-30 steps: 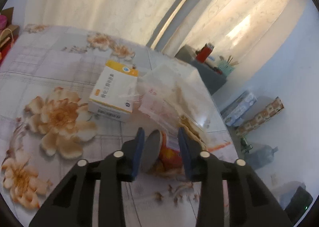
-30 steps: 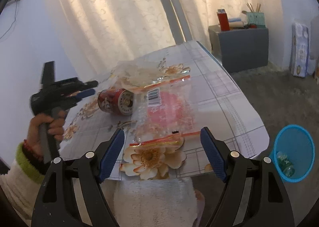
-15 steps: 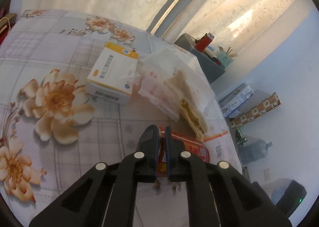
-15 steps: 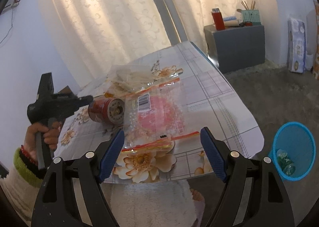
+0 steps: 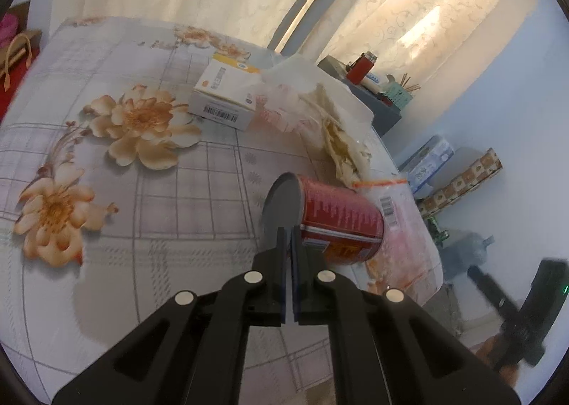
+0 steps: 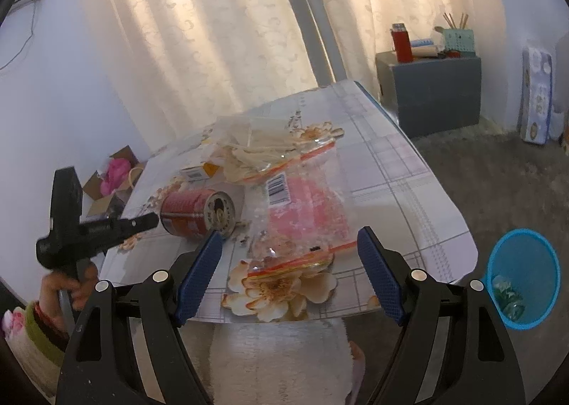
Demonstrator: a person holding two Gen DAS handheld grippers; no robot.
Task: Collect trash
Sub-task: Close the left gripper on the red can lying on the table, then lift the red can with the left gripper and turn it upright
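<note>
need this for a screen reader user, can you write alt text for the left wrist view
The left tongs, closed, pinch the rim of a red can lying on its side on a floral tablecloth. Beyond it lie a white and orange box and clear plastic bags; curtains hang behind the table.

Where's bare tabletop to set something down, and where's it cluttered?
Free: floral tablecloth left of the red can and in front of the white-and-yellow carton; also the far right corner. Crowded: the clear zip bags, crumpled wrappers and can at centre.
</note>
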